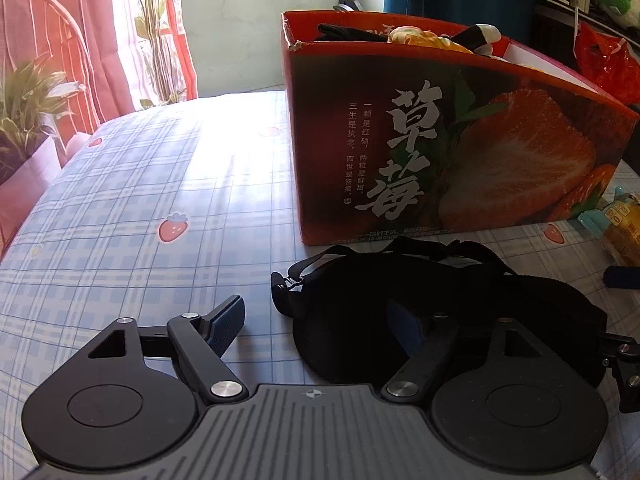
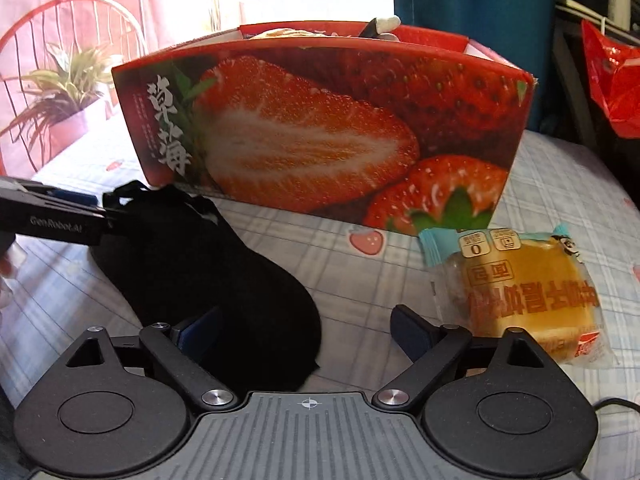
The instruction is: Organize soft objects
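My left gripper (image 1: 316,332) jaws wide over the black eye mask (image 1: 460,312) edge, right gripper (image 2: 308,328) jaws wide, nothing held, strawberry box (image 2: 320,128) behind, wrapped cake (image 2: 528,292) right.

Black claws (image 1: 320,326) — blue pads, silver screws

Matt black cloth mask (image 1: 420,320) on a checked cotton sheet (image 1: 140,208). Glossy printed cardboard box (image 2: 320,128). Shiny clear plastic wrapper (image 2: 524,292). Left gripper (image 1: 320,328): matt black plastic, polished metal pins.
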A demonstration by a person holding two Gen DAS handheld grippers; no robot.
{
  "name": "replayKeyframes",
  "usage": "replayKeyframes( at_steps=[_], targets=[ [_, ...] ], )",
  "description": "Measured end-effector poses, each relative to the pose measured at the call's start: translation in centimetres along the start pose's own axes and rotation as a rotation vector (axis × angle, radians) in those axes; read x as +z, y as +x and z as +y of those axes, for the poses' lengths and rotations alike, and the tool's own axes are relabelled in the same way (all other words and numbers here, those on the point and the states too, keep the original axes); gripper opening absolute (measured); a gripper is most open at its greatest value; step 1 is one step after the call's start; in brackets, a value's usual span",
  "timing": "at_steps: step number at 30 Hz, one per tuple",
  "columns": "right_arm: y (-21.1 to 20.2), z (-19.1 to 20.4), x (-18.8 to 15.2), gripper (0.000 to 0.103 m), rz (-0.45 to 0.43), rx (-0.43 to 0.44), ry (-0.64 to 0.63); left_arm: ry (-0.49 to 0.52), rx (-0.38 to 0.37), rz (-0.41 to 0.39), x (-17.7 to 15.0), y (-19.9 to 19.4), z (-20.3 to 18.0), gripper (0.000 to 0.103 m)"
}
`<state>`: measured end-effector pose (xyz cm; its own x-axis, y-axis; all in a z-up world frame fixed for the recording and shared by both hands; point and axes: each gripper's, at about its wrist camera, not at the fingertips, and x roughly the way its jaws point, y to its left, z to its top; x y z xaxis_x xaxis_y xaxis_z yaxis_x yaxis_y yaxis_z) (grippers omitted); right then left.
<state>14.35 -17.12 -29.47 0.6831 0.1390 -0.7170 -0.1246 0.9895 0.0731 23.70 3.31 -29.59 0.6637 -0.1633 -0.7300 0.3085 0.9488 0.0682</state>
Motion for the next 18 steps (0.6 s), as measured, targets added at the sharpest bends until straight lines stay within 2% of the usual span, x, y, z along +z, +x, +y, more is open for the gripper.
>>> replayKeyframes(
  at_steps=[3, 10, 16, 18],
  targets=[
    [0.1, -0.4, 0.0, 0.095, 0.001, -0.009, -0.027, -0.003, -0.003, 0.005, -0.2, -0.2, -0.3, 0.082],
    [0.1, -2.0, -0.4, 0.094, -0.027, -0.059, 0.034, 0.014, -0.025, 0.034, -1.1, -1.5, -1.5, 0.082],
    [-0.3, -2.2, -0.4, 0.081, -0.058, -0.093, 0.060, -0.004, -0.044, 0.024, -2.4, -2.5, -2.6, 0.082],
    [-0.8, -2.0, -0.6, 0.080, -0.076, -0.089, 0.055, -0.008, -0.039, 0.012, -2.9, -2.7, -3.0, 0.082]
  ],
)
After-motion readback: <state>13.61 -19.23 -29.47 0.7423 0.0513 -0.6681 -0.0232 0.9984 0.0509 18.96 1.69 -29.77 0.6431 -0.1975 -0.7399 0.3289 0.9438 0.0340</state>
